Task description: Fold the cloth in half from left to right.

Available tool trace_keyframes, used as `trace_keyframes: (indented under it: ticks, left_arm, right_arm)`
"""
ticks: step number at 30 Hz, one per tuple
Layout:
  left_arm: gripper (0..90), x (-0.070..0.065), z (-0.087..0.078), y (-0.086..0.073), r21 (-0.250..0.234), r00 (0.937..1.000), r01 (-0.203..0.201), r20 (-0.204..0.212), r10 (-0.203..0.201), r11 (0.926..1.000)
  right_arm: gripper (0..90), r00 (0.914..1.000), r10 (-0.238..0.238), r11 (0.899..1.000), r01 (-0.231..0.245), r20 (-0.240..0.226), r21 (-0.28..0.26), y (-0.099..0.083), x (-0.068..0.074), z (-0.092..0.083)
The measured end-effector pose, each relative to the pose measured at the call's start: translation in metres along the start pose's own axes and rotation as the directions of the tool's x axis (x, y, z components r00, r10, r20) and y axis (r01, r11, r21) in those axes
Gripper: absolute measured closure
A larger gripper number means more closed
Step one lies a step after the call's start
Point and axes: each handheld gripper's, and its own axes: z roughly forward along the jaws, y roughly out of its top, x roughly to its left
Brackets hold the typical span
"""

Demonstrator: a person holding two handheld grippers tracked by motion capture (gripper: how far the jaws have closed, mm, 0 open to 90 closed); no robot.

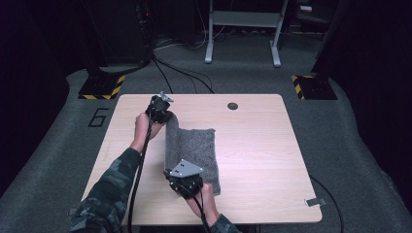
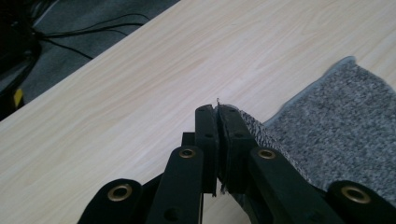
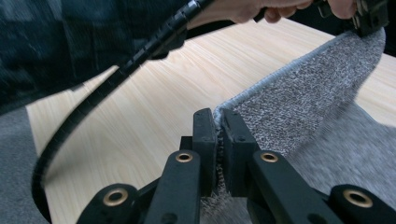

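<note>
1. Left gripper (image 2: 217,114) pinches the grey cloth (image 1: 194,150) corner, upper centre of the table (image 1: 252,145).
2. Right gripper (image 3: 218,119) pinches the near corner, lower centre.
3. Lifted edge runs between them; remainder lies rightward.

Two forearms in camouflage sleeves reached in from the near edge, each hand gripping a black two-jaw gripper. The left gripper (image 1: 161,109) was held farther out, the right gripper (image 1: 183,180) closer to the person. Both pairs of jaws were pinched together on grey cloth (image 1: 194,150), cables trailing back.
</note>
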Motion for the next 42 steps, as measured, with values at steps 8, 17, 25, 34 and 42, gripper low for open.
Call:
trace_keyframes:
  ticks: [8, 17, 25, 34, 42]
  left_arm:
    - [86.9, -0.021, 0.011, 0.019, -0.001, 0.999, -0.019, 0.041, 0.019, 0.9998]
    - [86.7, -0.04, 0.03, 0.026, 0.035, 0.997, -0.047, 0.062, 0.045, 0.9983]
    - [86.1, -0.051, 0.042, 0.03, 0.061, 0.9955, -0.062, 0.075, 0.058, 0.9962]
    - [85.8, -0.065, 0.056, 0.033, 0.076, 0.9939, -0.077, 0.085, 0.071, 0.9941]
    - [85.7, -0.075, 0.065, 0.036, 0.081, 0.9927, -0.082, 0.095, 0.075, 0.9933]
  right_arm:
    - [85.2, 0.9983, 0.026, 1.0, -0.027, 0.052, 0.016, -0.019, -0.01, -0.016]
    - [84.8, 0.9953, 0.037, 0.998, -0.04, 0.09, 0.042, -0.031, -0.017, -0.026]
    - [84.6, 0.9903, 0.076, 0.994, -0.084, 0.116, 0.071, -0.048, -0.028, -0.032]
    - [84.3, 0.9819, 0.11, 0.988, -0.124, 0.154, 0.088, -0.064, -0.042, -0.042]
    - [84.0, 0.9767, 0.121, 0.985, -0.14, 0.177, 0.097, -0.073, -0.047, -0.048]
